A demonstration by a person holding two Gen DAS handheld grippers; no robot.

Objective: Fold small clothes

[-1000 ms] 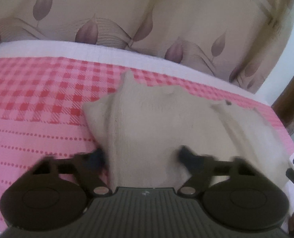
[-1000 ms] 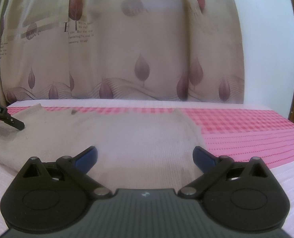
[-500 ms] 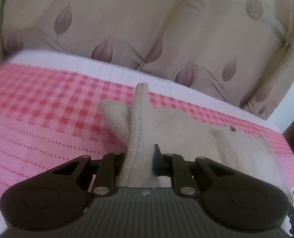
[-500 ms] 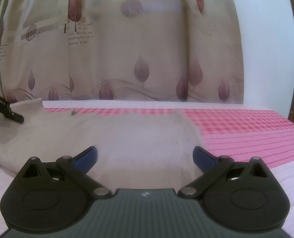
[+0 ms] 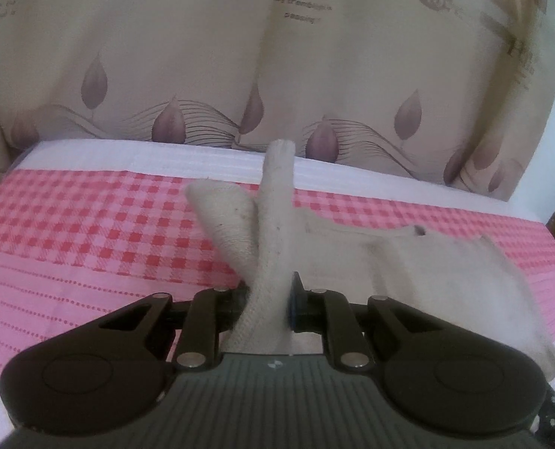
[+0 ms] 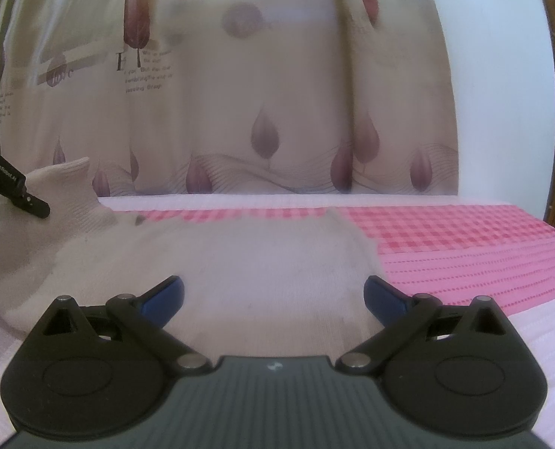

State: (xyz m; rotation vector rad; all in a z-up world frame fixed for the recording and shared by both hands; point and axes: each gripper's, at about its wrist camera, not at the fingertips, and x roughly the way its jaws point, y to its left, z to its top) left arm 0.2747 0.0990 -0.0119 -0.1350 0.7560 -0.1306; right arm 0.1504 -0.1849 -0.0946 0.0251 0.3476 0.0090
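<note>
Beige knitted garment (image 5: 408,262), one small piece of clothing, lies spread on the bed (image 5: 71,232), its near left edge bunched into a ridge and raised off the cover. The left gripper (image 5: 273,307) has just been closing, and its jaws now pinch that ridge of fabric between them, nearly together. The right gripper (image 6: 273,295) hangs over the other end of the garment (image 6: 258,262) with its blue pads wide apart, holding nothing; I cannot tell whether they touch the cloth.

The main risk, as I judge it, is the pinch itself: it takes a narrow roll of soft knit, so the cloth could slide out while being carried across, dropping the fold short or crooked. With nothing pinning the far end, the whole garment may drag along the cover instead of folding. The bunched layers could also land twisted, leaving a lump.

Counted: one garment, two grippers, one bed with a pink checked cover (image 6: 445,232), one leaf-printed curtain (image 5: 165,75) behind. A small dark mark (image 5: 419,230) shows on the garment.
</note>
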